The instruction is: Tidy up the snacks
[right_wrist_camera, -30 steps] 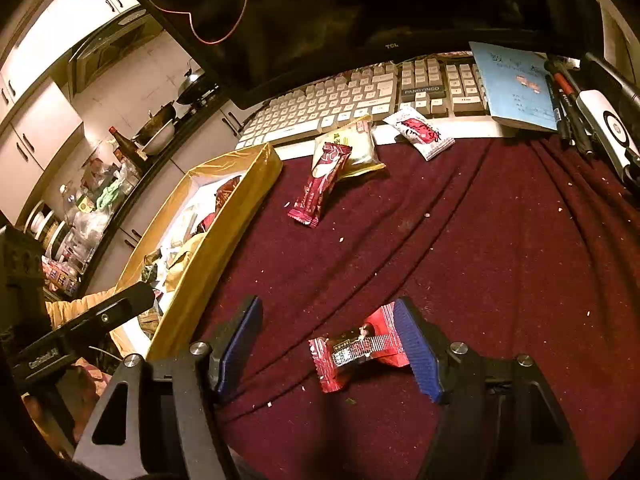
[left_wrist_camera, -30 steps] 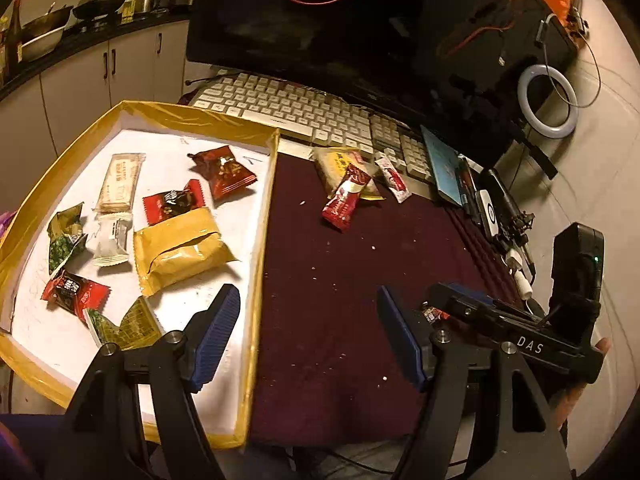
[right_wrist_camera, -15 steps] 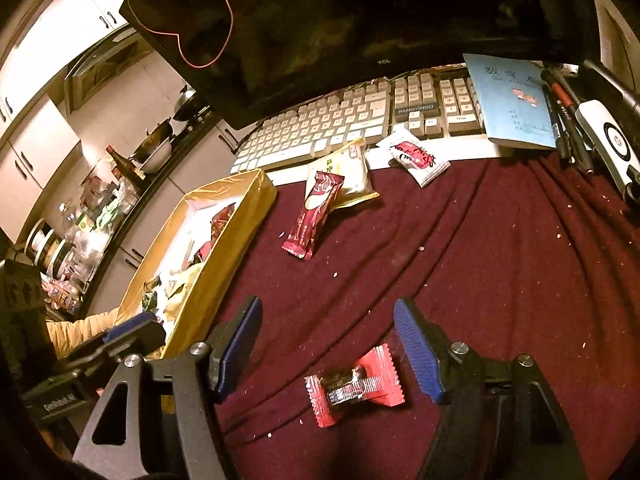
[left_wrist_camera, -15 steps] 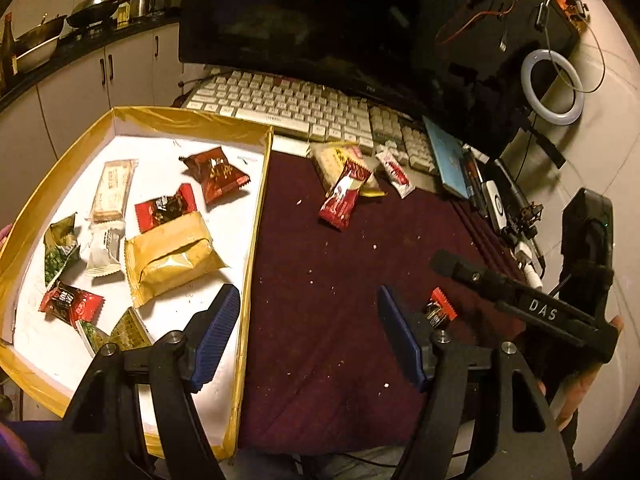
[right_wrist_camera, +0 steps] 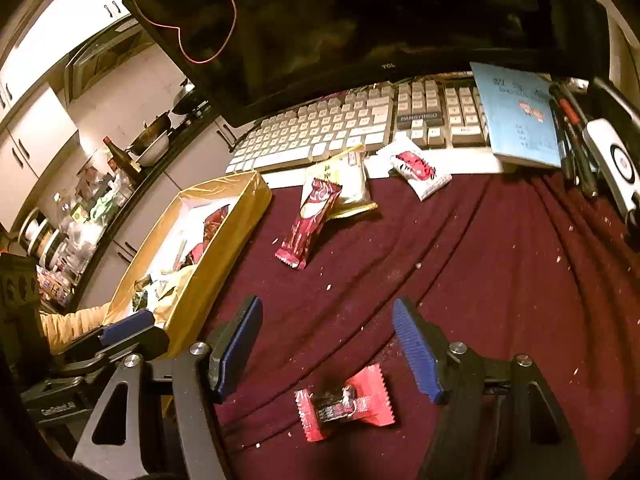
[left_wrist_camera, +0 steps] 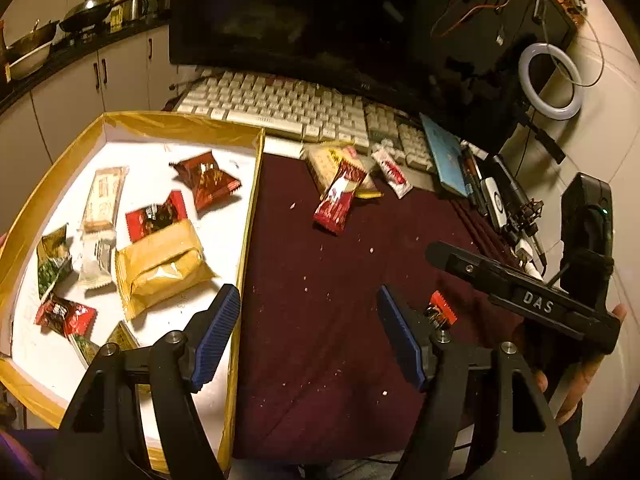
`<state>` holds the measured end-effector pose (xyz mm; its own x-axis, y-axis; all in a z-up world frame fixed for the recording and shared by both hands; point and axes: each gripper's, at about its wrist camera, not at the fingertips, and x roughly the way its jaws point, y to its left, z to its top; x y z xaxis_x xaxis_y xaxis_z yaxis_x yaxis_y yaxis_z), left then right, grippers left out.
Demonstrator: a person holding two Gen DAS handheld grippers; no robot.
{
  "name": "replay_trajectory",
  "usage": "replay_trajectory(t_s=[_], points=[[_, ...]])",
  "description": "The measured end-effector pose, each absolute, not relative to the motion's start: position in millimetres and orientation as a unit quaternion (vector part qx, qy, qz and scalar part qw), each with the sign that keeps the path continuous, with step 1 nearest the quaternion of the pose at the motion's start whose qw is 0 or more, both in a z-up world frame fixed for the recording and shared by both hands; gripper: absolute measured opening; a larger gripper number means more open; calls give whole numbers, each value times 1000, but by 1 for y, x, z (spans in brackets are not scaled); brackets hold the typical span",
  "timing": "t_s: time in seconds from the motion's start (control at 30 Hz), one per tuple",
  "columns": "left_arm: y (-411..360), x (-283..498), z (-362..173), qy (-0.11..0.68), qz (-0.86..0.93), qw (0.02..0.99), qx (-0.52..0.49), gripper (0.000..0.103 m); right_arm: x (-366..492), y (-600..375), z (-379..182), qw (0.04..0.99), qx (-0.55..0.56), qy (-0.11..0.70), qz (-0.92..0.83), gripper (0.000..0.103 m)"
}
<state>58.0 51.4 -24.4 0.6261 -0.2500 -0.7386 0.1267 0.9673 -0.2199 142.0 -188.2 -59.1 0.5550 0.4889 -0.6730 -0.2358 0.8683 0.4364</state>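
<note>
A gold-rimmed white box holds several snack packets; it also shows in the right wrist view. On the maroon cloth lie a long red bar, a yellow packet under it and a white-red packet. A small red candy lies on the cloth between and below my right gripper's fingers. My right gripper is open above it. My left gripper is open and empty over the box's near right edge.
A white keyboard and a dark monitor stand behind the snacks. A blue booklet, pens and a white device lie at the right. A ring light stands far right. Kitchen counters are at the left.
My right gripper has pulled back and up, so the small red candy now sits lower in its view, nearer the finger bases. My left gripper rose slightly. Both stay open.
</note>
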Motion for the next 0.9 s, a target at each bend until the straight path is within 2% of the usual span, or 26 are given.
replay_trajectory(t_s=[0.23, 0.4, 0.53, 0.57, 0.63, 0.7, 0.8, 0.9], points=[[46, 70, -28, 432, -114, 891, -74, 71, 170, -208, -54, 870, 158, 424, 195, 63], [32, 81, -21, 425, -119, 896, -54, 71, 222, -217, -55, 867, 148, 437, 189, 63], [29, 88, -20, 424, -115, 898, -30, 71, 268, -210, -59, 874, 93, 444, 173, 65], [30, 92, -21, 428, -115, 896, -29, 71, 277, -208, -63, 872, 85, 448, 178, 61], [31, 100, -25, 439, -122, 890, -28, 71, 294, -209, -74, 867, 85, 463, 163, 61], [31, 112, -30, 454, -129, 881, -25, 71, 300, -207, -80, 867, 80, 461, 172, 53], [31, 131, -39, 475, -122, 871, -16, 71, 305, -205, -88, 869, 81, 455, 176, 51], [19, 152, -44, 496, -104, 862, 10, 71, 305, -198, -94, 874, 61, 450, 174, 41]])
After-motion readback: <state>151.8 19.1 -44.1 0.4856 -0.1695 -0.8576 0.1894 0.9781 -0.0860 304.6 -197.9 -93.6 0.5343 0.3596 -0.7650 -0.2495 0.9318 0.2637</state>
